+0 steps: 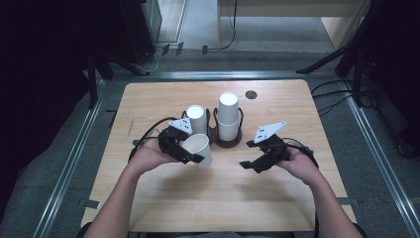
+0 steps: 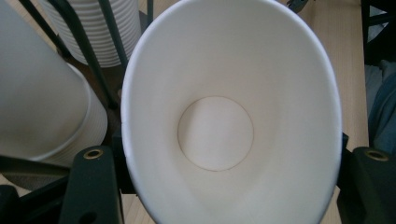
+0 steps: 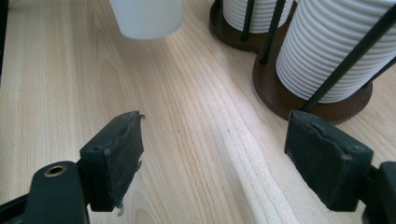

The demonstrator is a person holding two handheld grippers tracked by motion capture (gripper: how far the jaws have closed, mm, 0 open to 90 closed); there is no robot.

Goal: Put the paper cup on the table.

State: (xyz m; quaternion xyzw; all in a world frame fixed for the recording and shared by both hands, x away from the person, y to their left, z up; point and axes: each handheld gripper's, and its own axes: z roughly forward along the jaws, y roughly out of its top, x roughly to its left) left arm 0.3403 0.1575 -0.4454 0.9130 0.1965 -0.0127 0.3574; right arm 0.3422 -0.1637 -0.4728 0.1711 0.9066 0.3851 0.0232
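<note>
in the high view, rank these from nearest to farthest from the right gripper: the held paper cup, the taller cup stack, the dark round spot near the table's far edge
1. The taller cup stack, in the holder just left of and beyond the right gripper.
2. The held paper cup, farther left, gripped by the left gripper.
3. The dark round spot, up near the table's far edge.
The first two are fairly close in distance; the spot is clearly farthest.

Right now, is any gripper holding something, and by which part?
The left gripper holds a white paper cup by its sides near the rim. The right gripper is open and holds nothing.
</note>
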